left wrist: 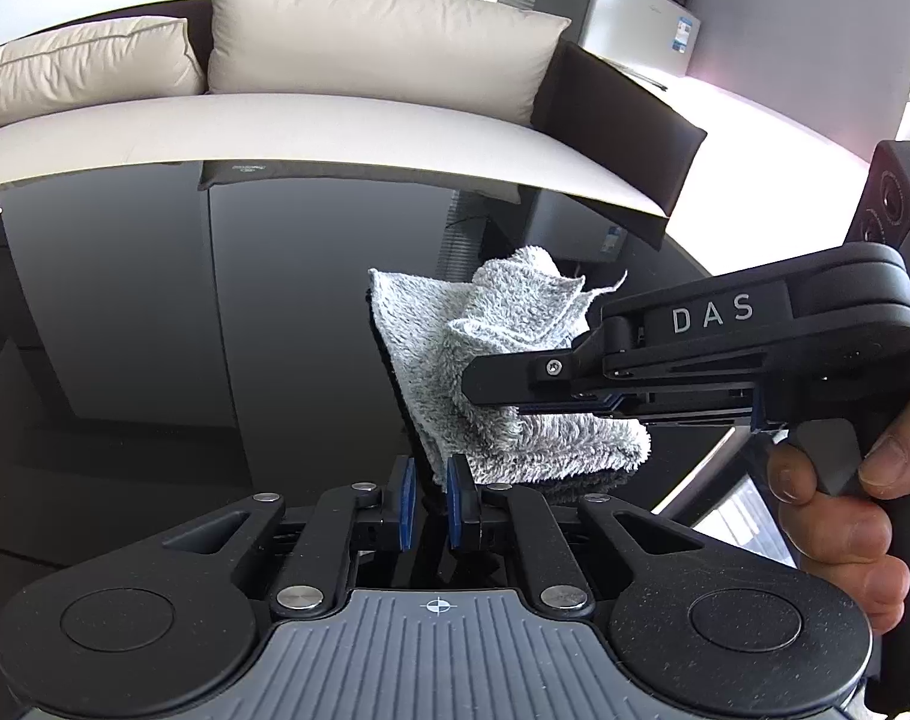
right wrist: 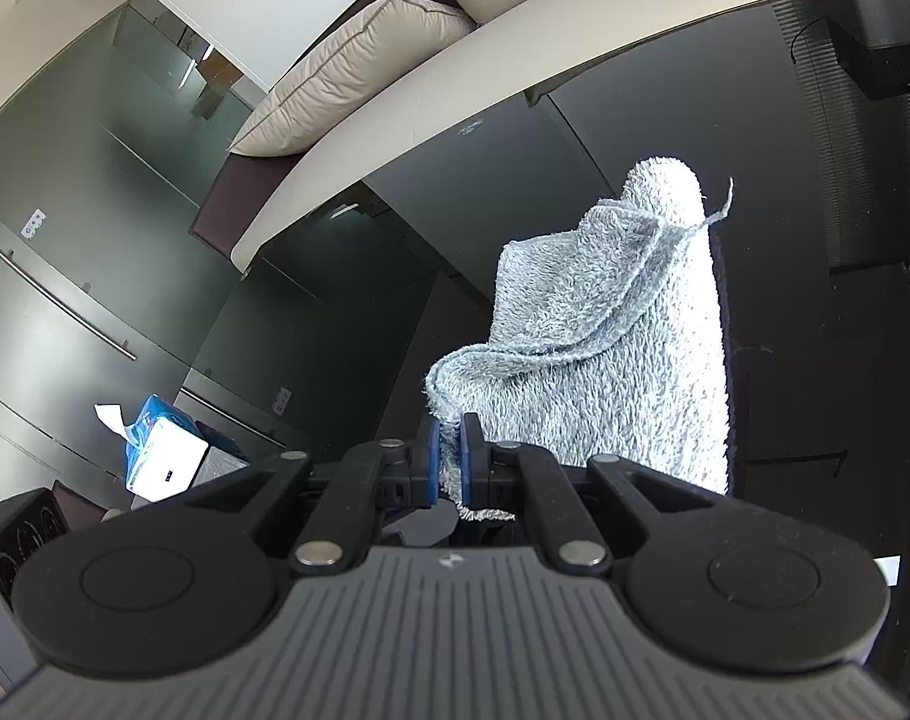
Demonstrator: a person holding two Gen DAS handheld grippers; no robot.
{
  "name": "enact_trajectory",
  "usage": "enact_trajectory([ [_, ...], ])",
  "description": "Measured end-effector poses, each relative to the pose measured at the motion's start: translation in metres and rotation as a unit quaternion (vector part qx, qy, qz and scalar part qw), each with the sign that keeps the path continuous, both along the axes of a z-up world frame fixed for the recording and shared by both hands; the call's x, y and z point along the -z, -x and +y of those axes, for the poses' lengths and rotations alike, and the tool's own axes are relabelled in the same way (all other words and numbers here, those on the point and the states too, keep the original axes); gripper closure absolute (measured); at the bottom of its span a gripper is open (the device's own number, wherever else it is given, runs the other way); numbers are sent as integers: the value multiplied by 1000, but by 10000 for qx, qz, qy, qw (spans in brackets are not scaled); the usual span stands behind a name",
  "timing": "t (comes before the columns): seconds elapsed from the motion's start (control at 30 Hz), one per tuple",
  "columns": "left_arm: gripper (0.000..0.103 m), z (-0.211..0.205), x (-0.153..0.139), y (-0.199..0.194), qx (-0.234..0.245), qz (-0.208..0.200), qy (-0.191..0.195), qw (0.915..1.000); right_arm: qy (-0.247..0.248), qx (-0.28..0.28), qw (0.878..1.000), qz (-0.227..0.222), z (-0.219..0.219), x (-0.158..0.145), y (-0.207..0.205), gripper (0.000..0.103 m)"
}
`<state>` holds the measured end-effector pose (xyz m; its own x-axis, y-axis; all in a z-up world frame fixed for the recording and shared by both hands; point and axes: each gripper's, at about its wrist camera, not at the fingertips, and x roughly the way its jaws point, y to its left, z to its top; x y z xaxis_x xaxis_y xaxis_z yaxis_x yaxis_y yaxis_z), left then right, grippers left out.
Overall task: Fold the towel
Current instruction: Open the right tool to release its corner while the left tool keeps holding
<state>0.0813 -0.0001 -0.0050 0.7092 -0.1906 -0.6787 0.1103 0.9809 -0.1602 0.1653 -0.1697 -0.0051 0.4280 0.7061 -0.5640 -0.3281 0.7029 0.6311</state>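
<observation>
Step in hand: mid-fold, with the towel [left wrist: 503, 372] pinched at two places and part of it raised off the glossy black table [left wrist: 155, 330].
Towel: small, grey, fluffy; bunched and doubled over on itself, one free corner sticking up at the top, lower folds resting on or just above the table near the front edge of the view.
Left gripper [left wrist: 431, 495]: nearly closed, blue pads [left wrist: 456, 495] drawn close together around the towel's lower edge; looks like a grip on a thin hem, though the contact itself is partly hidden by the cloth.
Right gripper [right wrist: 450, 459]: nearly closed, clamped on a thick edge of the towel, pile squeezed between the blue pads [right wrist: 470, 459]; seen from the left wrist view coming in from the right side, reaching level across the towel's middle.
Hand [left wrist: 839, 498]: wrapped round the right gripper's handle, finger on the trigger.
Progress: judged partway; layers overlap unevenly, edges not aligned, nothing lying flat yet.
Next move calls for: carrying the held edges across to meet the opposite side, keeping both pinches firm, then lowering the cloth so the layers settle flat on the table.
Care needed: matching the two held points in height so the fold line runs straight; the loose corner on top is likely to flop out of line.
Background: pale sofa cushions [left wrist: 365, 42] beyond the table, well apart from the work.
</observation>
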Motion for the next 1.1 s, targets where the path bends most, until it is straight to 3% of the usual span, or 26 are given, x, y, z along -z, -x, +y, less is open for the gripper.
enact_trajectory([
  [0.17, 93, 13, -6, 1, -225, -47, 80, 9997, -44, -49, 9999, 103, -1, 2, 1, 91],
  [0.23, 93, 18, -5, -2, -311, -30, 124, 9994, -126, -43, 9998, 152, -3, 1, 2, 77],
  [0.4, 93, 23, -4, -5, -375, 4, 144, 9992, -595, -164, 9981, 67, -6, -9, 5, 75],
  [0.6, 93, 21, -2, -4, -334, 18, 123, 9994, -491, 347, 9981, -120, -23, -16, 4, 74],
  [0.87, 93, 19, 1, -6, -327, 30, 125, 9994, -563, 1079, 9921, 289, -53, 0, -6, 64],
  [1.1, 93, 19, 0, -2, -295, 19, 140, 9995, -787, 1127, 9900, 302, -50, 7, -11, 61],
])
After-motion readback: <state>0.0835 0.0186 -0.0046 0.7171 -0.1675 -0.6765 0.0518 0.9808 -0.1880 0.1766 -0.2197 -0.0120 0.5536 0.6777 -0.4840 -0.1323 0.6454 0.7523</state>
